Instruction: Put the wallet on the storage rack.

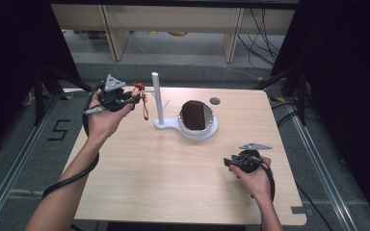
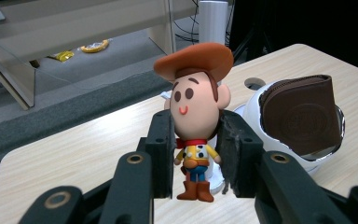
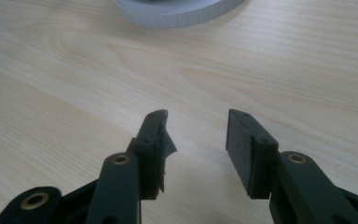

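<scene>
A small cowboy figurine with an orange hat sits between the pads of my left gripper, which is shut on it. In the high view that gripper is raised over the table's back left, the figurine at its tip with a red strap hanging below. A white stand with an upright post holds a brown leather wallet in its round dish, also seen as the wallet to the right of the figurine. My right gripper rests low over the bare table, open, nothing between its jaws.
The light wooden table has a round cable hole behind the stand. Pale shelving and loose cables lie on the floor beyond the far edge. Dark frames stand on both sides.
</scene>
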The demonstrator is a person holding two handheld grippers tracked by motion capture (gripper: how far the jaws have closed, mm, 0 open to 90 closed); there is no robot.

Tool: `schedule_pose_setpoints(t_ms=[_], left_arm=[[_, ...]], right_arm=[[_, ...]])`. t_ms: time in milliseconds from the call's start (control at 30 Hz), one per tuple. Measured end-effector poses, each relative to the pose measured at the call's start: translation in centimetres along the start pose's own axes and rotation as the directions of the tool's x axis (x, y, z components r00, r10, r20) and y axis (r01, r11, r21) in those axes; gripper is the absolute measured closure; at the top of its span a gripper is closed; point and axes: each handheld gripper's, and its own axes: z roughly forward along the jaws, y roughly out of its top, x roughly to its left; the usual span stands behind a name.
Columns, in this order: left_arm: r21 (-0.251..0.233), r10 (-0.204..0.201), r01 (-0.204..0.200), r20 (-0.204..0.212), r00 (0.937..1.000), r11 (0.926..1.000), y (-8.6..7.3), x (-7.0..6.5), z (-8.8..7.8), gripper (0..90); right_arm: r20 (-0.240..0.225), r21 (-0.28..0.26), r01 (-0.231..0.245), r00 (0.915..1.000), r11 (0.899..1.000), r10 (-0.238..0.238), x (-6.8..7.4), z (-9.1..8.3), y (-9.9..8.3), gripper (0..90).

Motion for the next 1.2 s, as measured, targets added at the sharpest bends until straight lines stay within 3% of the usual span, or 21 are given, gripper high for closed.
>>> schedule_pose_setpoints(t_ms=[167, 200, 300, 533, 567, 600, 667, 1033, 1067, 1100, 1133, 1200], left_arm=[[-0.012, 0.014, -0.014, -0.003, 0.9999, 0.9998, 0.1, -0.2, 0.1, 66.7], [-0.015, 0.016, -0.016, -0.002, 0.9999, 0.9998, 0.1, -0.2, 0.2, 66.7], [-0.022, 0.009, -0.009, 0.009, 0.9999, 0.9997, 0.0, -0.4, 0.3, 66.8], [-0.047, 0.007, -0.006, 0.013, 0.9999, 0.9989, -0.3, -0.6, 0.5, 66.7], [-0.051, 0.006, -0.005, 0.016, 0.9999, 0.9987, -0.4, -0.6, 0.6, 66.7], [-0.054, 0.016, -0.016, 0.009, 0.9998, 0.9984, -0.4, -0.6, 0.6, 66.7], [-0.060, 0.009, -0.008, 0.020, 0.9998, 0.9982, -0.6, -0.7, 0.7, 66.7], [-0.051, 0.029, -0.028, 0.020, 0.9994, 0.9983, -1.4, -1.2, 1.1, 66.7], [-0.050, 0.024, -0.022, 0.028, 0.9993, 0.9985, -1.4, -1.2, 1.1, 66.7], [-0.053, 0.024, -0.023, 0.030, 0.9992, 0.9983, -1.5, -1.3, 1.1, 66.7], [-0.053, 0.029, -0.028, 0.023, 0.9993, 0.9982, -1.6, -1.4, 1.1, 66.7], [-0.051, 0.037, -0.035, 0.027, 0.9990, 0.9980, -1.8, -1.5, 1.2, 66.6]], right_arm=[[-0.017, -0.001, -0.020, 0.9997, 1.000, 0.020, 0.1, 0.0, 0.0, 58.8], [-0.017, 0.006, -0.044, 0.9989, 0.999, 0.044, 0.3, -0.1, 0.0, 58.7], [-0.006, -0.001, -0.015, 0.9999, 1.000, 0.015, 0.1, -0.1, 0.0, 58.7], [-0.013, -0.004, -0.020, 0.9997, 1.000, 0.020, 0.1, -0.1, 0.0, 58.7], [-0.013, 0.010, -0.063, 0.9979, 0.998, 0.063, 0.4, -0.2, -0.1, 58.7], [-0.005, -0.006, -0.011, 0.9999, 1.000, 0.011, 0.1, -0.1, 0.0, 58.8], [-0.007, -0.007, -0.010, 0.9999, 1.000, 0.010, 0.1, -0.1, 0.0, 58.7], [-0.010, 0.003, -0.019, 0.9998, 1.000, 0.019, 0.2, -0.1, 0.0, 58.6], [-0.019, 0.011, -0.052, 0.9985, 0.999, 0.052, 0.4, -0.1, -0.1, 58.6], [-0.010, 0.003, -0.021, 0.9997, 1.000, 0.021, 0.2, -0.1, 0.0, 58.6], [-0.018, 0.008, -0.047, 0.9987, 0.999, 0.048, 0.4, -0.1, -0.1, 58.6], [-0.020, 0.011, -0.054, 0.9983, 0.998, 0.054, 0.5, -0.1, -0.1, 58.6]])
